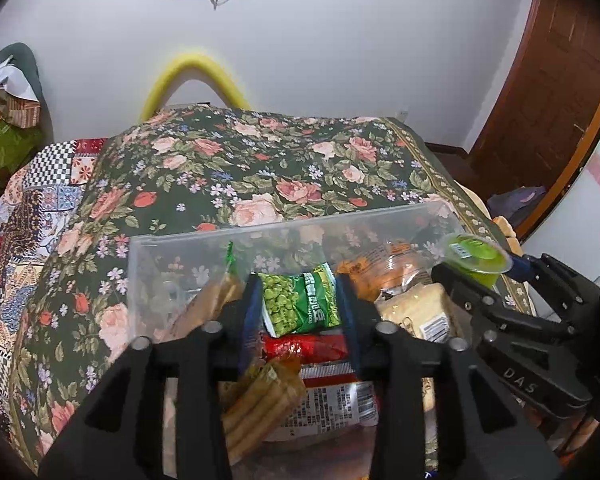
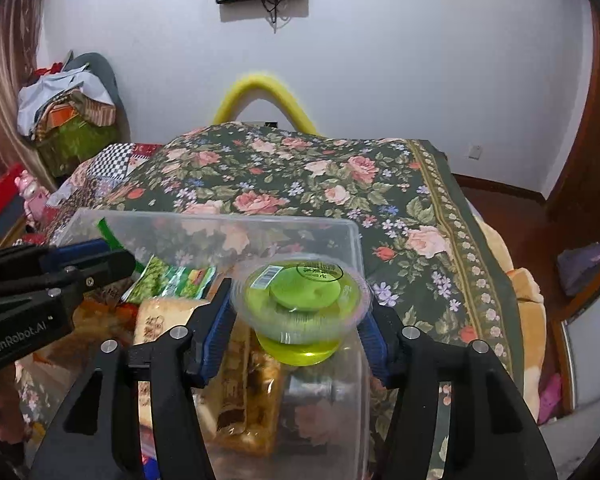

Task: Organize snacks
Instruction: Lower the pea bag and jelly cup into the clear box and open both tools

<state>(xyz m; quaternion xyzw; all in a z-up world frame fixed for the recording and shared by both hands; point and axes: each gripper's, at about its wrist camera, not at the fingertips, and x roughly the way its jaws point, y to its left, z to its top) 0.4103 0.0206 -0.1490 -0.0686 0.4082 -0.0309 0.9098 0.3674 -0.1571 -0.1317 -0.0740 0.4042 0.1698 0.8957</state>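
Clear plastic bin [image 1: 172, 264] on the flower-patterned cloth [image 1: 228, 168], crowded with snack packets: a tan biscuit pack [image 1: 416, 308], a red packet [image 1: 304, 346], an orange bag [image 1: 380, 272]. Green pea packet [image 1: 300, 300] lying on top of the pile, between the blue pads of the left claw [image 1: 300, 312], pads just off its edges, grip released. Green jelly cup [image 2: 302, 300], sealed with a clear printed lid, over the bin's right end inside the right claw [image 2: 300, 336]; cannot tell whether pads press it.
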